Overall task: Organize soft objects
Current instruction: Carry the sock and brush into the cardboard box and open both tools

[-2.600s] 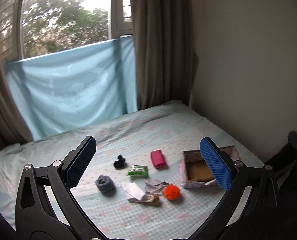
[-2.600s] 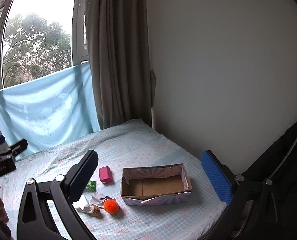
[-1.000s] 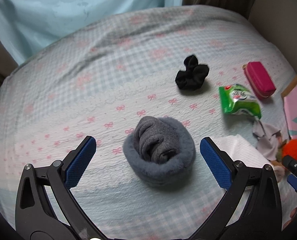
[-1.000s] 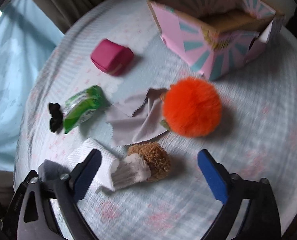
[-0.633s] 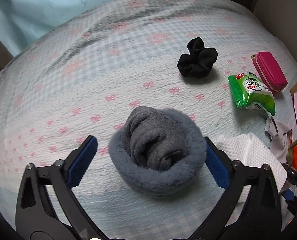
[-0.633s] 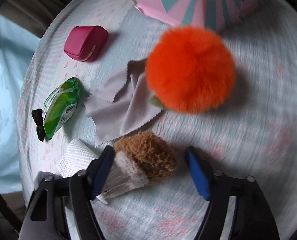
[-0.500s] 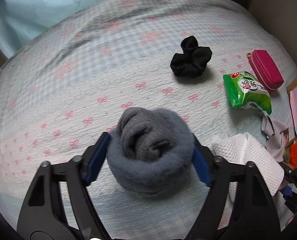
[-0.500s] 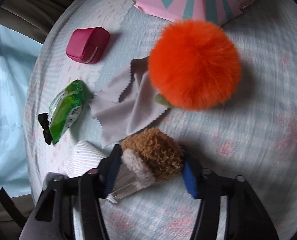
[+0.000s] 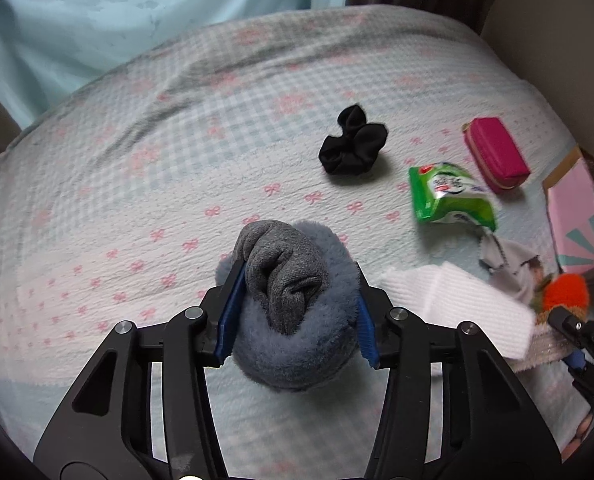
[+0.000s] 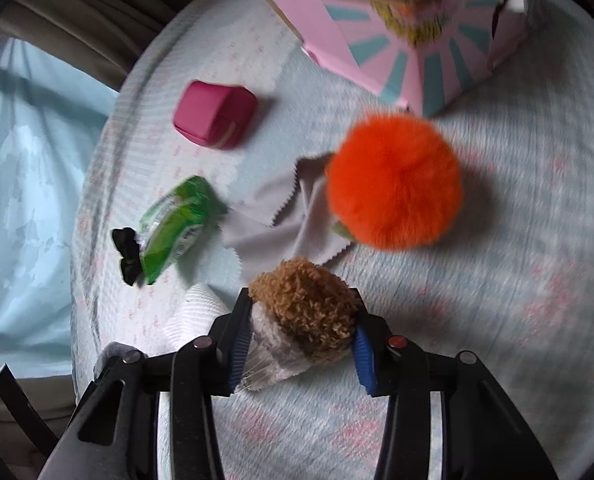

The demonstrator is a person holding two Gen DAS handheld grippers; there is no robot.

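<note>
Both hand-held grippers have been narrowed since a second ago, when each stood wide around its thing; now each is pressed against it, and the jaws are closing at this moment.

Everything is laid on the bed, which is covered by a pale checked sheet with pink bows. At its right edge a pink box with teal rays is seen, tilted in the right wrist view. Near the box an orange pompom is found, resting on the edge of a grey cloth. A white towel is spread just beside the cloth. Farther off, a green packet, a pink pouch and a black scrunchie are set apart from one another.

A rolled grey sock, fluffy at its cuff, is gripped by the left hand-held gripper, its blue pads sunk into the fluff on both sides. A small brown plush toy with a pale lower part is held between the pads of the right hand-held gripper, just below the cloth.
</note>
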